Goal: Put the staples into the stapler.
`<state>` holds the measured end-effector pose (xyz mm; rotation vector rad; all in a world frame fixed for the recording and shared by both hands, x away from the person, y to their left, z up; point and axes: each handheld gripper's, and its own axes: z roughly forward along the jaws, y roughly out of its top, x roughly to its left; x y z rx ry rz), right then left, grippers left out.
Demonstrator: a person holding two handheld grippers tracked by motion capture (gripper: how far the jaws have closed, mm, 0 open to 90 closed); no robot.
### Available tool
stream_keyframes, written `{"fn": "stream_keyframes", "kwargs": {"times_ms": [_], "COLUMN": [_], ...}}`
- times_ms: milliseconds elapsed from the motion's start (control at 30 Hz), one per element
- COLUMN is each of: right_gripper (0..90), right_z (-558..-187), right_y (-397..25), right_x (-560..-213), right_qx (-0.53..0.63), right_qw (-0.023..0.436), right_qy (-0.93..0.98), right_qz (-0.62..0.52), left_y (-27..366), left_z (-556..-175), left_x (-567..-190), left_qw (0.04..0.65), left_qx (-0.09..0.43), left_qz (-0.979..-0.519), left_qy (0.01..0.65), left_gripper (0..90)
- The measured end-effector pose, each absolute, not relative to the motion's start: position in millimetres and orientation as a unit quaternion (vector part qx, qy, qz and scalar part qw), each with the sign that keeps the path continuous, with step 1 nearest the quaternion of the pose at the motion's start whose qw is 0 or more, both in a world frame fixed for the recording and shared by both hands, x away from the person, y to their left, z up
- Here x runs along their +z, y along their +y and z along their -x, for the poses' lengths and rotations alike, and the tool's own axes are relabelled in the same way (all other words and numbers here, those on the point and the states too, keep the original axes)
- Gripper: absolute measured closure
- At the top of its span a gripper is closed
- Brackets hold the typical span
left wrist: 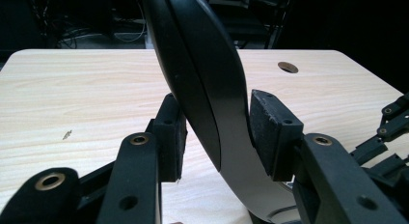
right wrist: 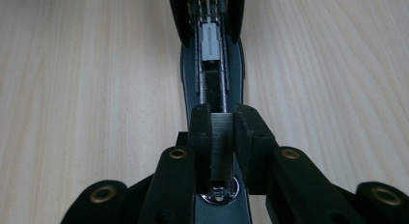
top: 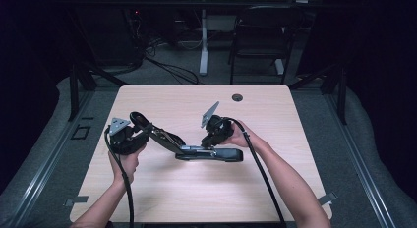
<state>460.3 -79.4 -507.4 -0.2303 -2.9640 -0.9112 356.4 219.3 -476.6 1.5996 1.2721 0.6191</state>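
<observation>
I'm pinching the staple strip (right wrist: 222, 137) in my right gripper (right wrist: 223, 119) over the stapler (top: 209, 153) channel — left gripper (left wrist: 217, 132) is clamping the lid (left wrist: 202, 74) open (a tilted strip could jam).

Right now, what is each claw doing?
Left claw: shut on the stapler's lifted lid.
Right claw: shut on a strip of staples over the open stapler.

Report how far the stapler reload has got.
Done: the stapler lies on the table with its top cover swung up, clamped by the left gripper. In hand: the right gripper holds a staple strip over the open channel. Left: seat the strip and close the cover.
</observation>
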Motion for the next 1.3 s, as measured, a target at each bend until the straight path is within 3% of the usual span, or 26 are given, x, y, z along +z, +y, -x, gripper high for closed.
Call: {"fn": "stream_keyframes", "kwargs": {"times_ms": [1300], "right_gripper": [78.1], "right_z": [-453.4], "right_y": [-78.2], "right_x": [-513.6], "right_qx": [-0.256], "right_qw": [-0.006], "right_qy": [-0.965], "right_qz": [0.056], "left_y": [218.9], "left_z": [-356.3], "left_x": [-476.6], "left_qw": [0.481], "left_qx": [0.256], "left_qz": [-0.656], "left_qy": [0.522], "left_gripper": [58.8]}}
